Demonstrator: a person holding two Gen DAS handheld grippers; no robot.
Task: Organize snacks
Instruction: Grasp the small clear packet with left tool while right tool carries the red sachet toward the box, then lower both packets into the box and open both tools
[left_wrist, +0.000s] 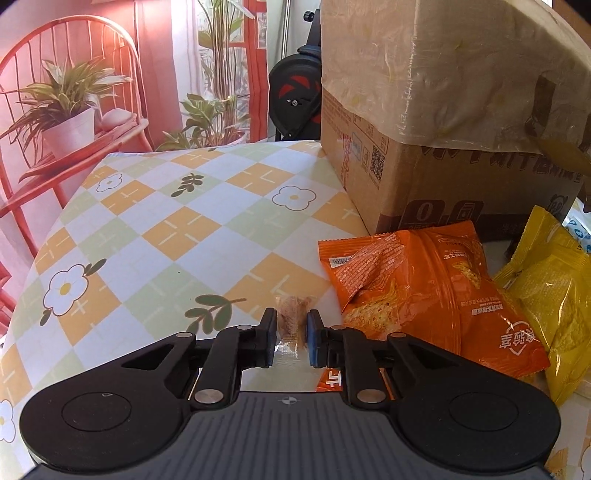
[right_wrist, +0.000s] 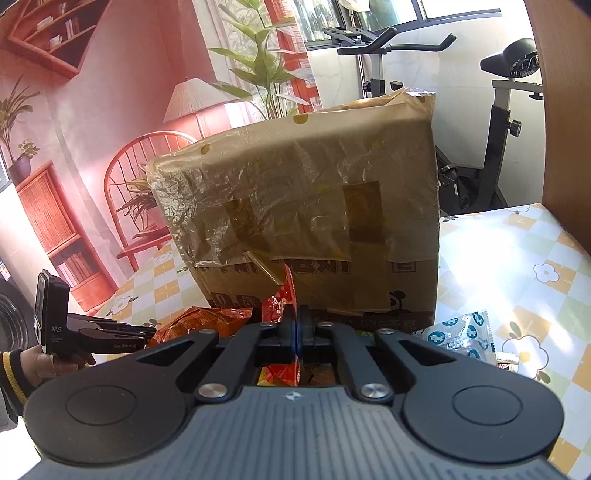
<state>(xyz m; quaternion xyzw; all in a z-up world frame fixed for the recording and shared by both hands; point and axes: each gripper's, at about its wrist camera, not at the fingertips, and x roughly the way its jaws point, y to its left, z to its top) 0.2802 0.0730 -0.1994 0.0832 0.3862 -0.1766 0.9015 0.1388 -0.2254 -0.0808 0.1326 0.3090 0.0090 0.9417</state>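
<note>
On the flowered tablecloth (left_wrist: 184, 229) lies a small brown snack in a clear wrapper (left_wrist: 293, 304), and my left gripper (left_wrist: 291, 332) is shut on it, blue pads against both its sides. Just right of it lie an orange chip bag (left_wrist: 424, 288) and yellow packets (left_wrist: 550, 291). In the right wrist view my right gripper (right_wrist: 296, 314) is shut on a shiny red packet (right_wrist: 286, 291), whose top edge sticks up above the pads in front of the cardboard box (right_wrist: 314, 206). The orange chip bag (right_wrist: 207, 321) shows to its left.
The big cardboard box (left_wrist: 443, 110), wrapped in plastic film, stands at the back right of the table. A white packet with blue prints (right_wrist: 458, 332) lies on the right. A hand (right_wrist: 37, 362) holds the other tool at far left. An exercise bike (right_wrist: 498, 129) stands behind the table.
</note>
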